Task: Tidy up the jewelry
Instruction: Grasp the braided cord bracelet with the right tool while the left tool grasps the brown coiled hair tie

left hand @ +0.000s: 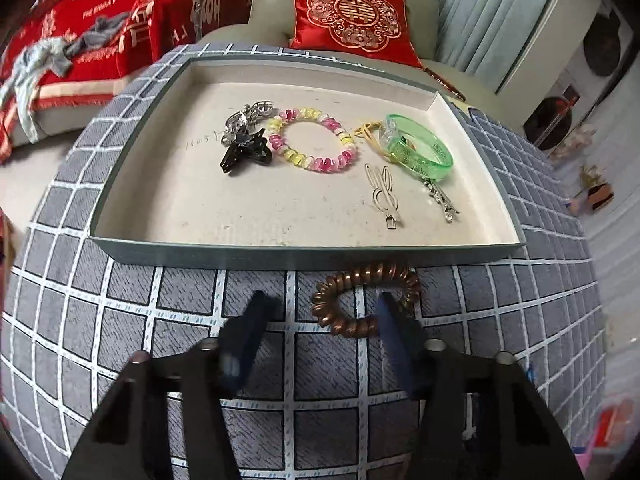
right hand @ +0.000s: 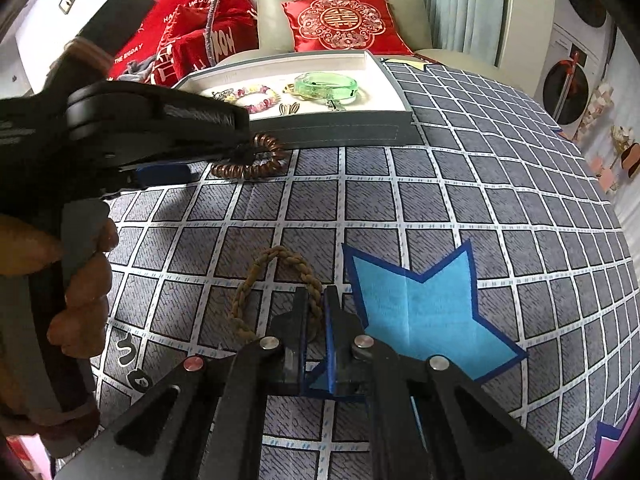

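Note:
A brown spiral hair tie (left hand: pixel 362 300) lies on the checked cloth just in front of the grey tray (left hand: pixel 304 254). My left gripper (left hand: pixel 320 312) is open around its near side, apart from it; it also shows in the right wrist view (right hand: pixel 248 158). The tray holds a black claw clip (left hand: pixel 246 152), a pink-yellow bead bracelet (left hand: pixel 310 140), a green bangle (left hand: pixel 420 146) and silver hair clips (left hand: pixel 386 196). My right gripper (right hand: pixel 316 300) is shut on a braided olive hair tie (right hand: pixel 276 284) lying on the cloth.
A blue star patch (right hand: pixel 424 308) lies on the cloth right of my right gripper. A chair with a red cushion (left hand: pixel 348 20) and a red blanket (left hand: pixel 100 28) stand behind the table. The table edge curves away on the right.

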`<control>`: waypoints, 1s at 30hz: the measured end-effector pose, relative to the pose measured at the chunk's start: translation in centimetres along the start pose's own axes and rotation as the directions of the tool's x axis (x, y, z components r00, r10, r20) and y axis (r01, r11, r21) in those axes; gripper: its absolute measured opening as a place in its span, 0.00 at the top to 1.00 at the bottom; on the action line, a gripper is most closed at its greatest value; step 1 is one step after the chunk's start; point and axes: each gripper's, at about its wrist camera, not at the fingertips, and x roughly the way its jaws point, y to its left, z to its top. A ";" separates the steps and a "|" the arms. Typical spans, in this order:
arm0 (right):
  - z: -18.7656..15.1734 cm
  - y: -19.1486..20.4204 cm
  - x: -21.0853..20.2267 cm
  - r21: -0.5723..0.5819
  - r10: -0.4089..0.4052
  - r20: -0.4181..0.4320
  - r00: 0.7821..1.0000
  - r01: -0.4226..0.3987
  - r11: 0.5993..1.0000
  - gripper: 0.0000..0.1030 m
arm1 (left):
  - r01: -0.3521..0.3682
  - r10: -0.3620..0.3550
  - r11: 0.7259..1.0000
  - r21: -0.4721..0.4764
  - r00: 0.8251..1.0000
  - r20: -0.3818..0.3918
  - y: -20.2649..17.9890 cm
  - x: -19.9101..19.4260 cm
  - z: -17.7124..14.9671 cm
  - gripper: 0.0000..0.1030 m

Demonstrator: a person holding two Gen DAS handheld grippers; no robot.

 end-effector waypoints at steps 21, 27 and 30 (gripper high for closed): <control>0.6 -2.7 -1.4 0.101 0.071 -0.015 0.997 -0.069 0.992 0.92 | 0.078 -0.094 0.957 0.280 0.995 0.043 1.3 -4.0 -4.0 0.74; 1.1 -2.4 -1.8 0.084 0.059 -0.014 0.998 -0.058 0.995 0.92 | 0.080 -0.104 0.951 0.299 0.992 0.066 2.4 -5.2 -4.5 0.74; 1.3 -2.4 -1.2 0.086 0.084 -0.039 0.996 -0.080 0.993 0.91 | 0.082 -0.107 0.952 0.294 0.992 0.070 3.0 -5.4 -4.5 0.74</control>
